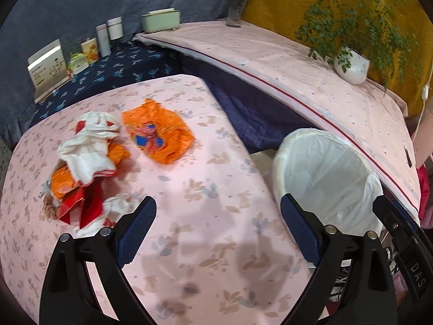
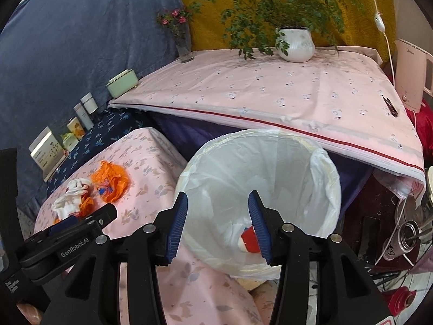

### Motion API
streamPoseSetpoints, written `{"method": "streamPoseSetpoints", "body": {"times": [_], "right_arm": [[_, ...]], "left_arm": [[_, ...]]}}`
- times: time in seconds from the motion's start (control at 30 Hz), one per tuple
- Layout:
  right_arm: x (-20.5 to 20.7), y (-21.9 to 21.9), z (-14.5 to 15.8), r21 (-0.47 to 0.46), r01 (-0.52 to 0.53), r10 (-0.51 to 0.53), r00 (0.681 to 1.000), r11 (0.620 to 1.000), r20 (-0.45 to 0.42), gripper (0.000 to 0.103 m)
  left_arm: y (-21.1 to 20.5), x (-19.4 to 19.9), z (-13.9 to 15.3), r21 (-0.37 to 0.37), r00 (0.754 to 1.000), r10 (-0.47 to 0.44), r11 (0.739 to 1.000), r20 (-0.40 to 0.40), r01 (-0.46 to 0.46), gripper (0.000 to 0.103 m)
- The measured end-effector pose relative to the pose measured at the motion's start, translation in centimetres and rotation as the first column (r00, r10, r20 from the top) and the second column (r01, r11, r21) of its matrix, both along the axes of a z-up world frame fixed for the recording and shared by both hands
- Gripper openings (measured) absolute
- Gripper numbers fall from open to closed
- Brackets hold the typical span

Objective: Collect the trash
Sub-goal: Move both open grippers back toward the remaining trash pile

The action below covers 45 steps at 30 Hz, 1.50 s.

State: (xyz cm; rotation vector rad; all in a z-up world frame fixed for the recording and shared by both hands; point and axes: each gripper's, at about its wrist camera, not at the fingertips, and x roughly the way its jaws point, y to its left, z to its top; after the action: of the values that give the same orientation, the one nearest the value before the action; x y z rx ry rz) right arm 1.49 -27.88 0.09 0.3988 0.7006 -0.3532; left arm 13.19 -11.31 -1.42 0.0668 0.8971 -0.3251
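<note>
On the pink flowered tablecloth (image 1: 216, 162) lies a flat orange wrapper (image 1: 159, 132). To its left sits a heap of white, red and orange crumpled wrappers (image 1: 86, 159). My left gripper (image 1: 217, 203) hangs open over bare cloth to the right of the heap, with nothing between its blue pads. A white-lined trash bin (image 1: 324, 168) stands just off the table's right edge. My right gripper (image 2: 217, 197) is open above the bin (image 2: 270, 162), its jaws empty. A red and white scrap (image 2: 247, 239) lies inside the liner, partly hidden by the right finger.
A higher pink-clothed surface (image 2: 270, 94) runs behind the bin, carrying a potted plant (image 2: 295, 44), a flower vase (image 2: 184, 46) and a green box (image 2: 121, 82). Tins and cartons (image 1: 92, 48) line the dark blue cloth at the back left. A pale kettle (image 2: 411, 73) stands far right.
</note>
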Motion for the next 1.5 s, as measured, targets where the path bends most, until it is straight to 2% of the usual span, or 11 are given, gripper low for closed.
{"method": "streamPoseSetpoints", "body": {"times": [0.3, 0.5, 0.73, 0.93, 1.2, 1.3, 1.37, 1.5], "right_arm": [[1.1, 4.2, -0.4, -0.012, -0.077, 0.077, 0.997, 0.997, -0.023, 0.052], [2.0, 7.1, -1.1, -0.012, -0.133, 0.132, 0.990, 0.991, -0.045, 0.053], [3.3, 10.9, -2.3, -0.001, -0.203, 0.202, 0.976, 0.979, -0.077, 0.053], [4.2, 14.6, -3.9, 0.009, -0.271, 0.271, 0.956, 0.962, -0.111, 0.053], [5.5, 19.2, -6.0, 0.050, -0.358, 0.362, 0.920, 0.932, -0.149, 0.053], [6.1, 20.9, -6.7, 0.073, -0.384, 0.391, 0.908, 0.921, -0.154, 0.054], [6.4, 21.9, -7.2, 0.086, -0.399, 0.408, 0.900, 0.913, -0.154, 0.060], [7.3, 24.0, -7.8, 0.091, -0.428, 0.438, 0.886, 0.899, -0.155, 0.060]], "left_arm": [[5.9, 0.8, -0.3, 0.018, 0.991, 0.137, 0.990, -0.008, -0.137, 0.089], [10.3, 1.2, -1.1, 0.012, 0.972, 0.235, 0.972, -0.026, -0.235, 0.092], [14.1, 1.7, -2.5, 0.002, 0.952, 0.298, 0.954, -0.067, -0.298, 0.092], [17.7, 1.5, -3.8, -0.003, 0.935, 0.342, 0.939, -0.090, -0.344, 0.092], [22.5, 1.0, -4.8, -0.032, 0.900, 0.419, 0.904, -0.122, -0.425, 0.092], [23.4, 0.8, -4.8, -0.040, 0.894, 0.432, 0.898, -0.122, -0.439, 0.092], [23.9, 0.6, -4.7, -0.042, 0.891, 0.438, 0.894, -0.119, -0.445, 0.092], [24.8, 0.6, -4.5, -0.044, 0.886, 0.450, 0.889, -0.113, -0.457, 0.093]]}}
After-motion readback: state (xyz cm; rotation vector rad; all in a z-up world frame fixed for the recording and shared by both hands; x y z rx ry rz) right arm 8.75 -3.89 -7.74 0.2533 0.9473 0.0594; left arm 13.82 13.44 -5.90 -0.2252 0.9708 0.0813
